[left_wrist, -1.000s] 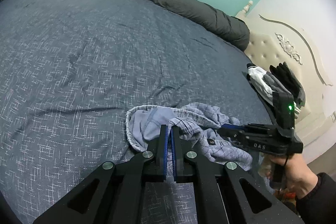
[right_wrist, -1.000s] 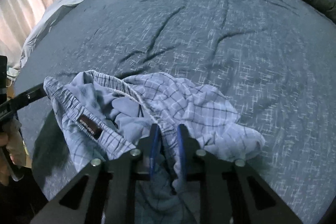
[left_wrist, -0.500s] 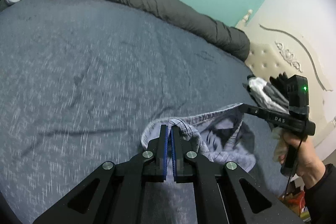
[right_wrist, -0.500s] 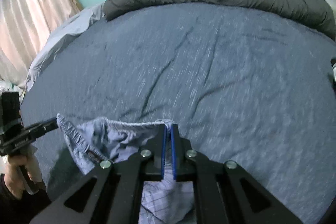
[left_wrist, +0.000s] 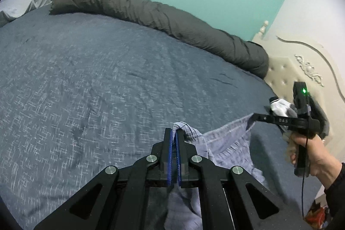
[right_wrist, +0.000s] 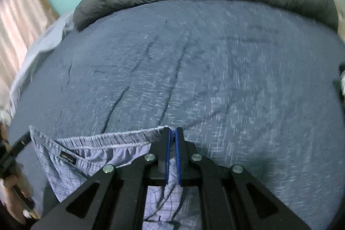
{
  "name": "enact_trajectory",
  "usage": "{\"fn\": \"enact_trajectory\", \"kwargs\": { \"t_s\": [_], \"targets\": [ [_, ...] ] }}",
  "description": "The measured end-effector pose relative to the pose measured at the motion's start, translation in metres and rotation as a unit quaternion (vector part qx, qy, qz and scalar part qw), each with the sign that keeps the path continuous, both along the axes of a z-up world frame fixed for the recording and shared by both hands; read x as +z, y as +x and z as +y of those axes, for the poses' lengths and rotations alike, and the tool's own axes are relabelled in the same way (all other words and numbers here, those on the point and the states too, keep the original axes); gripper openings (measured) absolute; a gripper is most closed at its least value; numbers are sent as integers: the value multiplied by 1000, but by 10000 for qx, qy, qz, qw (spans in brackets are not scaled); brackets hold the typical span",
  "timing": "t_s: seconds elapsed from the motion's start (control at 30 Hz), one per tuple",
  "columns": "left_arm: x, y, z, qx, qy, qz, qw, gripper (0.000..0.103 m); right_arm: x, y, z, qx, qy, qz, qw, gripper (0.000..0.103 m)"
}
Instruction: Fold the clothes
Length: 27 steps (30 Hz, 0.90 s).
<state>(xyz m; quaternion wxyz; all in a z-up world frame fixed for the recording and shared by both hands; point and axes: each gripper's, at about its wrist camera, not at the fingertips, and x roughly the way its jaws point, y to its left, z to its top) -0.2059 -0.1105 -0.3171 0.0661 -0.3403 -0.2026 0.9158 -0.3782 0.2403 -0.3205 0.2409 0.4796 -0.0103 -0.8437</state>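
Above blue bedspread [left_wrist: 107,83], left claw [left_wrist: 174,133] and right claw [right_wrist: 172,132] each clench the shorts' [right_wrist: 103,143] waistband.

We read little here. Right gripper [left_wrist: 254,116], left wrist view: pale letters on the side of its black finger arm, something like "DAS", first letter unsure. Shorts [right_wrist: 90,156], right wrist view: small dark label [right_wrist: 67,157] sewn just under the waistband with a pale wordmark, too blurred for us to make out. We find no other text, numbers or signs in either view.
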Motion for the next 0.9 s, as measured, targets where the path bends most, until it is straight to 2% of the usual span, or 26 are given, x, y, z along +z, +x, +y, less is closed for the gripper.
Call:
{"fn": "enact_trajectory", "kwargs": {
  "t_s": [0.17, 0.23, 0.3, 0.4, 0.6, 0.67, 0.7, 0.8, 0.9],
  "targets": [
    [-24, -10, -13, 208, 274, -312, 9989, 3, -23, 4, 28, -314, -674, -261, 9969, 5],
    [-31, -10, -16, 279, 305, -435, 9982, 3, -20, 14, 37, -452, -890, -112, 9949, 7],
    [-35, -9, -19, 349, 287, -526, 9976, 6, -22, 21, 45, -525, -1043, 2, 9932, 29],
    [-37, -3, -26, 476, 243, -616, 9967, 12, -27, 29, 48, -455, -1114, 58, 9927, 31],
    [-37, 1, -35, 530, 278, -651, 9961, 13, -36, 40, 10, 348, -454, -130, 9983, 36],
    [-38, 1, -34, 516, 284, -671, 9960, 13, -38, 43, -5, 593, -286, -207, 9976, 38],
    [-38, 0, -32, 496, 276, -674, 9961, 13, -40, 45, -13, 710, -196, -244, 9970, 43],
    [-37, -2, -27, 427, 226, -656, 9967, 13, -49, 41, -33, 920, 268, -218, 9952, 43],
    [-36, -5, -24, 404, 192, -656, 9968, 13, -59, 41, -48, 1099, 526, -252, 9922, 43]
  ]
}}
